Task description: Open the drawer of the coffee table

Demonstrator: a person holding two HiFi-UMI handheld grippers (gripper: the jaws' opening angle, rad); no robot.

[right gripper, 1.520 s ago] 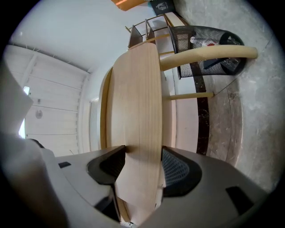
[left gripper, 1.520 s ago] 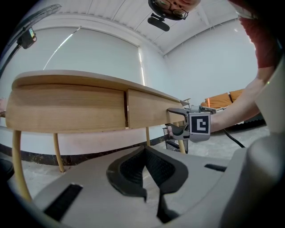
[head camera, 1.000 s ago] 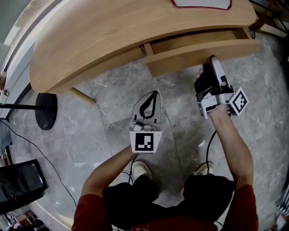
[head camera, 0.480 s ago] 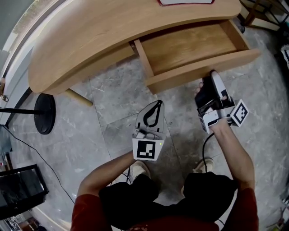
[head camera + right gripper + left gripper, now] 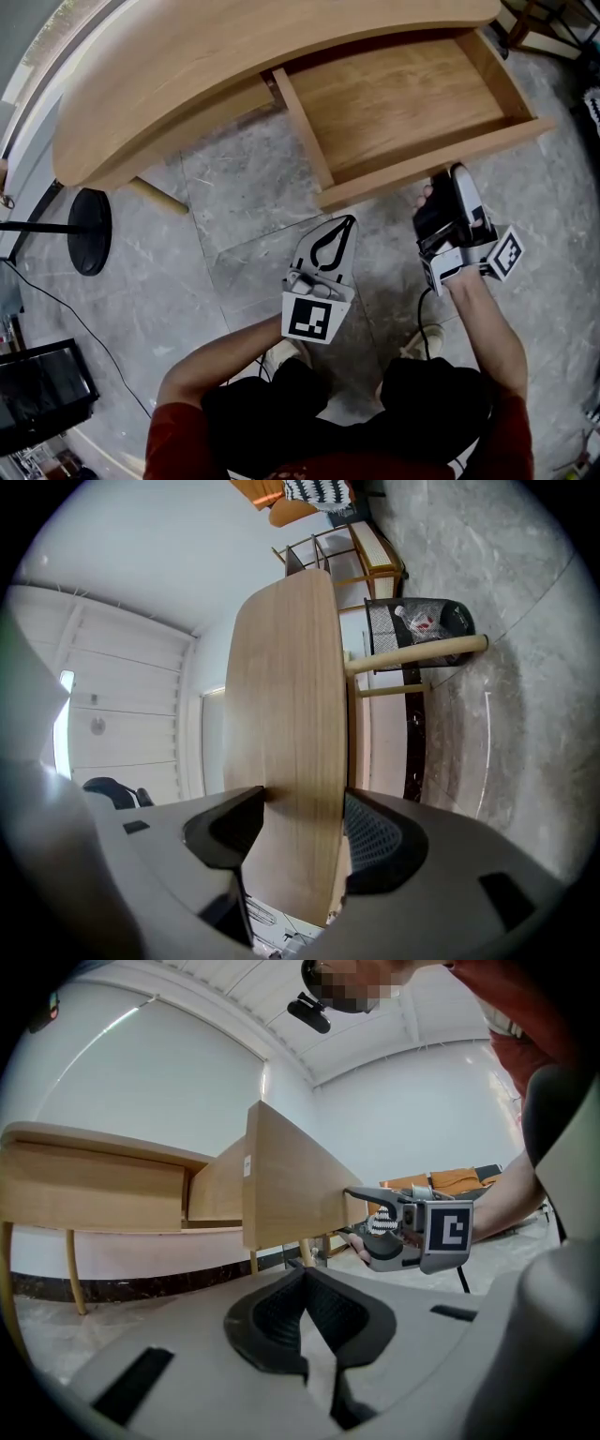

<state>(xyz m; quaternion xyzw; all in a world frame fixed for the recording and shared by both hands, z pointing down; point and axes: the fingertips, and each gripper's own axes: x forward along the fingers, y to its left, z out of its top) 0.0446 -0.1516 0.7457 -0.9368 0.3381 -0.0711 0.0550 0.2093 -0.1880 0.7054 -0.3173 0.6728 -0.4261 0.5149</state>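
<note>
Head view: drawer (image 5: pixel 403 98) slid further from under the tabletop (image 5: pixel 187 75) than a second ago; right hand-held gripper (image 5: pixel 448 180) clamps its front; left hand-held gripper (image 5: pixel 345 221) closed, empty; opening nearly complete.

Curved light-tan wooden bench (image 5: pixel 187 84): plain straight grain. Wooden drawer (image 5: pixel 403 94): same tan, warmer inside. Stone floor (image 5: pixel 216 216): grey, pale veining. Left gripper (image 5: pixel 347 223) and right gripper (image 5: pixel 450 178): light grey shells, black fingers (image 5: pixel 272 1321). Marker cube (image 5: pixel 311 319): black-and-white squares. Sleeve (image 5: pixel 178 450): dark red. Trousers (image 5: pixel 281 412): black.
</note>
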